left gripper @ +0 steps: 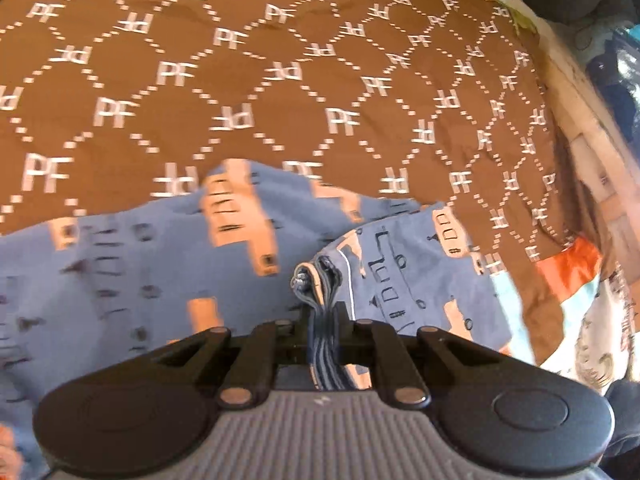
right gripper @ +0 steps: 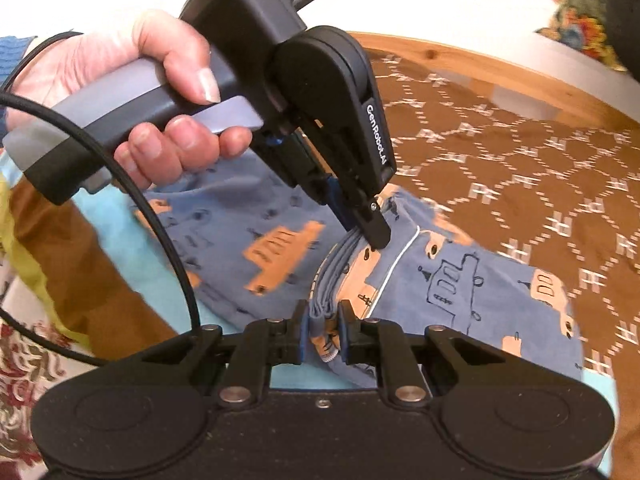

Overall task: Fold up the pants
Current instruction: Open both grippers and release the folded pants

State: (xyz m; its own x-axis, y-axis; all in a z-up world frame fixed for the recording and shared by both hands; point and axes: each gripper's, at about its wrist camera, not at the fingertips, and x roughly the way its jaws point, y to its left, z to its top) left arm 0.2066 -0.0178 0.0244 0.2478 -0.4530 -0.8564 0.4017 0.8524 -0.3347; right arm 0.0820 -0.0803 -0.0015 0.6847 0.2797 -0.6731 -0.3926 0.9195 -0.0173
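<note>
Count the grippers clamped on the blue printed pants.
2. The left gripper pinches the bunched edge of the blue truck-print pants from above; the right gripper grips the same edge nearer its own camera.

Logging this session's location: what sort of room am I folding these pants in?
Probably a bedroom at home. The blue pants lie on a brown patterned bedspread with a wooden bed frame at its edge, and more printed bedding is beside it.

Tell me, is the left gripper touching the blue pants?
Touching. The right wrist view shows the left gripper pinching a bunched edge of the blue pants; the left wrist view shows fabric clamped between its fingers.
</note>
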